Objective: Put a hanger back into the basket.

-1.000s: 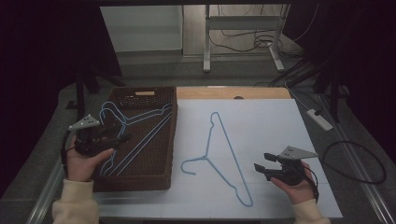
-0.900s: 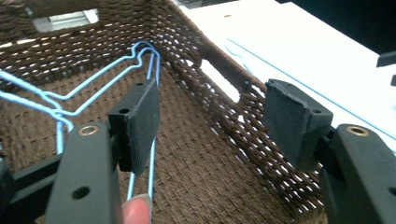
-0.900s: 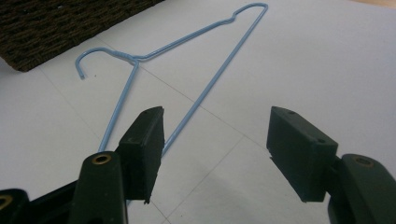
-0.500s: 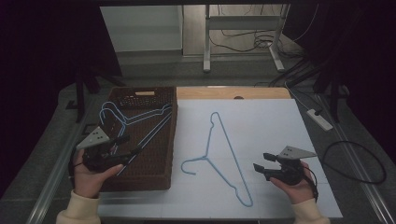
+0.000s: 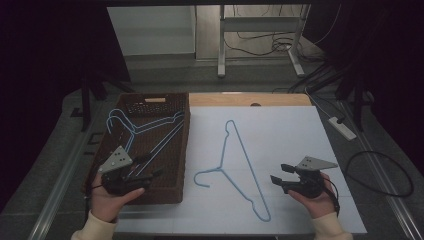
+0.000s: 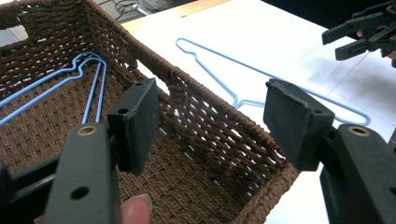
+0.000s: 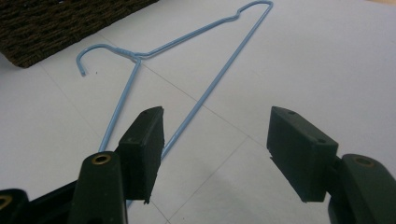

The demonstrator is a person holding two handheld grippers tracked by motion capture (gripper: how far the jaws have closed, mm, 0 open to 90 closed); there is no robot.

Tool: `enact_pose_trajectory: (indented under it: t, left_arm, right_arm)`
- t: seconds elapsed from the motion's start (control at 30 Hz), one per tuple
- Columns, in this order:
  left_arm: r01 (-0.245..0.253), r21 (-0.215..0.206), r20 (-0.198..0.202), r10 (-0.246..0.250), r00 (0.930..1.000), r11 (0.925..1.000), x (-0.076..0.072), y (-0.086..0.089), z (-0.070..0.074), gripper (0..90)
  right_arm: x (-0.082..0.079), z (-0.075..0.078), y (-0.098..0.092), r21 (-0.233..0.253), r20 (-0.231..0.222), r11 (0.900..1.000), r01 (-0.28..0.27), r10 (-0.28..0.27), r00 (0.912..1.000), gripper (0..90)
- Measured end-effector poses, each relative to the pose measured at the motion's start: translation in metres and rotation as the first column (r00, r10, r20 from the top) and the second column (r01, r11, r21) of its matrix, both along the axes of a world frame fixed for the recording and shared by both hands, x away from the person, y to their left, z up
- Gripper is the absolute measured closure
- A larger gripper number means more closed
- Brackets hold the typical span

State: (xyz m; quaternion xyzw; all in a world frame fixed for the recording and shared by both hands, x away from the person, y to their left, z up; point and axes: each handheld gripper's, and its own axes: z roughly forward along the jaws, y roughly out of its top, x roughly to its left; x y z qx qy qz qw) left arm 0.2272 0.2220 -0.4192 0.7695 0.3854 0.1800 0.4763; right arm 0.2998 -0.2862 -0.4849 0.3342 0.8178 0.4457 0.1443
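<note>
Lying flat, thin blue wire hanger (image 5: 239, 165); both grippers' fingers (image 6: 135, 123) apart, empty.

Two hand-held grippers are at the near edge: the left hand-held gripper (image 5: 150, 176) over the basket's near end, and the right hand-held gripper (image 5: 278, 176) over the white sheet on the right. Each has two black jaws, standing apart.

There is one brown woven basket (image 5: 176, 150) on the left of the surface.

Blue wire hangers come in two places. One single hanger (image 5: 239, 165) lies alone on the white sheet, right of the basket. Inside the basket lie more hangers (image 5: 131, 131), overlapping; two hooks show at the far left corner, so at least two, though the exact number cannot be told.

One white sheet (image 5: 290, 135) covers the surface.
</note>
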Motion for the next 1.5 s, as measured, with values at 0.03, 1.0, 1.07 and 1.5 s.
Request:
enact_pose_trajectory:
  t: [0.03, 1.0, 1.07, 1.5]
  left_arm:
    - [0.003, 0.002, 0.000, -0.003, 1.0000, 1.0000, 0.000, -0.001, 0.000, 36.1]
    - [0.021, 0.016, -0.016, -0.021, 0.9997, 0.9997, 0.003, -0.005, -0.007, 35.5]
    - [0.023, 0.020, -0.020, -0.023, 0.9995, 0.9995, 0.003, -0.006, -0.007, 35.3]
    - [0.022, 0.025, -0.025, -0.021, 0.9995, 0.9994, 0.003, -0.003, -0.006, 34.9]
  right_arm:
    - [0.000, 0.000, 0.000, -0.001, 0.000, 1.000, -0.001, 0.001, 1.0000, 37.6]
    - [0.041, 0.005, 0.065, -0.207, -0.122, 0.963, -0.174, 0.151, 0.9810, 57.0]
    - [0.050, 0.005, 0.071, -0.216, -0.128, 0.961, -0.173, 0.148, 0.9807, 60.1]
    - [0.122, -0.012, 0.114, -0.294, -0.173, 0.946, -0.136, 0.088, 0.9810, 90.0]
